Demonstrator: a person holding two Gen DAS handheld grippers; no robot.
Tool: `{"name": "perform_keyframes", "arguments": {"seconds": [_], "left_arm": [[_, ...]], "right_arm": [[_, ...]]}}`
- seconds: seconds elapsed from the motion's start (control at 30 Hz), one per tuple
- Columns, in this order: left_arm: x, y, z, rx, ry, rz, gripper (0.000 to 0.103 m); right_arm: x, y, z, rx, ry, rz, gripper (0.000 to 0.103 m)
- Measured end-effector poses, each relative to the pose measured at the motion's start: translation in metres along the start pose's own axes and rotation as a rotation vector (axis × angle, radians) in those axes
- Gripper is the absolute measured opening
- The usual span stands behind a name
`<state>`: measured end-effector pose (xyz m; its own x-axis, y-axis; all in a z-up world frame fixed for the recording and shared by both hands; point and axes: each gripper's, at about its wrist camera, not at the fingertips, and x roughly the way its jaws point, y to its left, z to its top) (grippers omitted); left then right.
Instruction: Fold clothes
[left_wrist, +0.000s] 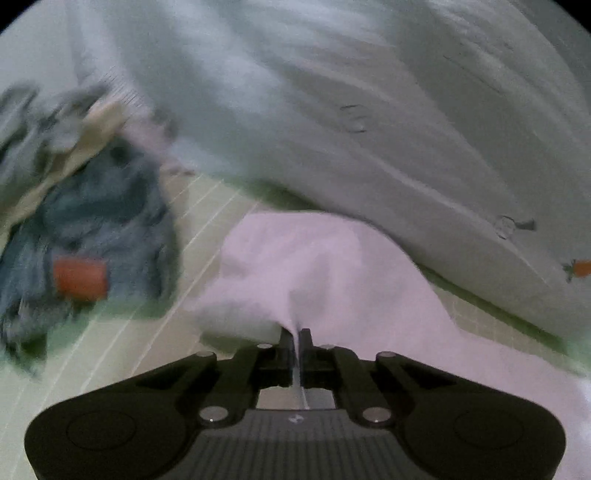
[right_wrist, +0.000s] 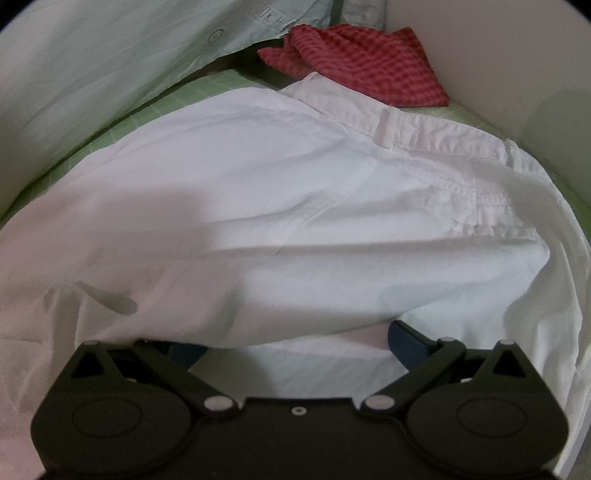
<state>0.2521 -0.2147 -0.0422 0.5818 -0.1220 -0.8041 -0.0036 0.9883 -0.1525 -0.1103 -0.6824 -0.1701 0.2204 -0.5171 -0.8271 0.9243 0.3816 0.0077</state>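
Only my left view showed blue clothes (left_wrist: 99, 221); only right, red cloth (right_wrist: 354, 66). Left gripper (left_wrist: 295, 341) pinched white trousers (left_wrist: 314, 266). Right gripper (right_wrist: 295, 338) spread wide, fingertips under trousers.

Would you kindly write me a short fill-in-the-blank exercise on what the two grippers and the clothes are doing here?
1. The left gripper is shut on a pinch of ____ cloth.
2. The fingers of the right gripper stand wide ____ at the white trousers.
3. The checked cloth beyond the trousers' waistband is ____.
4. The gridded surface under the clothes is ____.

Missing words: white; open; red; green
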Motion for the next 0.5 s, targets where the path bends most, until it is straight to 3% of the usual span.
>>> {"name": "perform_keyframes", "arguments": {"seconds": [0.1, 0.13, 0.17, 0.23, 0.4, 0.5], "left_arm": [[-0.015, 0.025, -0.024, 0.009, 0.017, 0.086, 0.027], [-0.022, 0.033, -0.033, 0.02, 0.019, 0.117, 0.045], [-0.028, 0.041, -0.041, 0.031, 0.021, 0.148, 0.073], [-0.04, 0.058, -0.064, 0.059, 0.046, 0.172, 0.089], [-0.056, 0.09, -0.129, 0.108, 0.178, 0.23, 0.089], [-0.061, 0.108, -0.155, 0.092, 0.221, 0.22, 0.09]], "right_arm": [[-0.002, -0.002, -0.001, -0.012, 0.012, 0.012, 0.103], [-0.004, -0.002, -0.002, -0.019, 0.026, 0.021, 0.103], [-0.006, -0.002, -0.003, -0.027, 0.042, 0.03, 0.103], [-0.016, -0.002, -0.012, -0.04, 0.035, 0.058, 0.103], [-0.045, 0.006, -0.045, -0.11, 0.037, 0.12, 0.103], [-0.064, 0.008, -0.058, -0.136, 0.028, 0.16, 0.103]]}}
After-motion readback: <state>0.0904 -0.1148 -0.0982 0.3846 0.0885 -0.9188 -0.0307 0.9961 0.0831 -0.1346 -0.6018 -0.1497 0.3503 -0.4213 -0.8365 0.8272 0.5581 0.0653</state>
